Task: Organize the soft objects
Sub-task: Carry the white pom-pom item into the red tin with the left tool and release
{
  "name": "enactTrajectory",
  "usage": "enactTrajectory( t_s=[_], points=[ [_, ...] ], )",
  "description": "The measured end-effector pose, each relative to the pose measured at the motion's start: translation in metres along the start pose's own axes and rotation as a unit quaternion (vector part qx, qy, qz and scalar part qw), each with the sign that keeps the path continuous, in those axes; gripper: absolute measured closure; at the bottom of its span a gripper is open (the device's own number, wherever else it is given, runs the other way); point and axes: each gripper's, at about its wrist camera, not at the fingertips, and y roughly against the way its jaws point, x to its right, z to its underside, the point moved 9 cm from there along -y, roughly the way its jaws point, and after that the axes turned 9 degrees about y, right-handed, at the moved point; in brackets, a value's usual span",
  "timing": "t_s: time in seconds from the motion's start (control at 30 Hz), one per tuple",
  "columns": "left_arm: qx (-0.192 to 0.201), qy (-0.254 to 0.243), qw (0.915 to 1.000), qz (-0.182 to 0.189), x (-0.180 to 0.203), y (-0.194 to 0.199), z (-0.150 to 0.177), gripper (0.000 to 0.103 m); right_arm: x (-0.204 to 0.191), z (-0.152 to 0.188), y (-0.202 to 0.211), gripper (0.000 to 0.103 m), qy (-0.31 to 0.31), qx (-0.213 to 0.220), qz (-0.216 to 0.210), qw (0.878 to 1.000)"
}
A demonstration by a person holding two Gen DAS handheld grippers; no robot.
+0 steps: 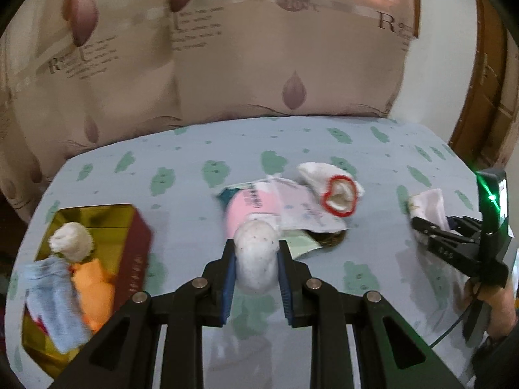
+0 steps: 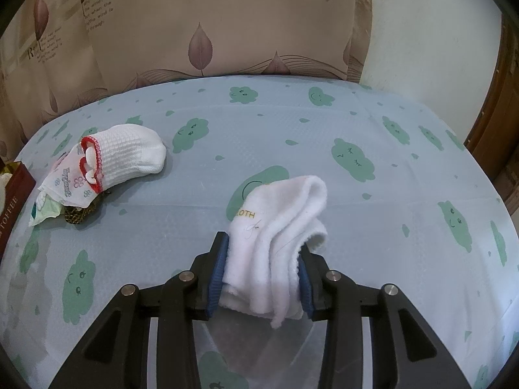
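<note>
Sorting looks partly done: the box (image 1: pixel 136 243) at the left already holds a blue cloth (image 1: pixel 55 295), an orange cloth (image 1: pixel 94 291) and a fluffy white roll (image 1: pixel 73 238). Clamped in the left gripper (image 1: pixel 256 259) is a speckled white bundle (image 1: pixel 256 253), lifted near the middle pile. The right gripper (image 2: pixel 262 272) pinches a folded white cloth (image 2: pixel 279 223) printed "…OTH". A red-trimmed sock (image 2: pixel 129 152) and a packet (image 2: pixel 69 184) marked "Hygiene" wait on the table (image 2: pixel 389 259). Box lettering reads "TOFFEE".

The left view is motion-blurred: the pile (image 1: pixel 275 207) at centre smears, its print unreadable. The box (image 1: pixel 136 253) at 8 o'clock is cut by the frame. In the right view, only the box's corner (image 2: pixel 14 191) shows at 9 o'clock.
</note>
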Motion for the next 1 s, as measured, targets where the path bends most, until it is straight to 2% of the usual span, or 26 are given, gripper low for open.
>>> enactTrajectory(
  t_s=[0.27, 0.57, 0.8, 1.0],
  points=[
    [0.013, 0.038, 0.9981, -0.047, -0.067, 0.01, -0.015, 0.079, 0.0, 0.0, 0.0, 0.066, 0.001, 0.0, 0.0, 1.0],
    [0.012, 0.078, 0.9912, -0.107, -0.147, 0.009, -0.02, 0.079, 0.0, 0.0, 0.0, 0.066, 0.001, 0.0, 0.001, 1.0],
    [0.002, 0.092, 0.9871, -0.13, -0.182, 0.0, -0.016, 0.079, 0.0, 0.0, 0.0, 0.066, 0.001, 0.0, 0.001, 1.0],
    [-0.002, 0.1, 0.9857, -0.135, -0.199, -0.009, -0.016, 0.079, -0.001, 0.0, 0.0, 0.066, 0.002, 0.0, 0.002, 1.0]
  ],
)
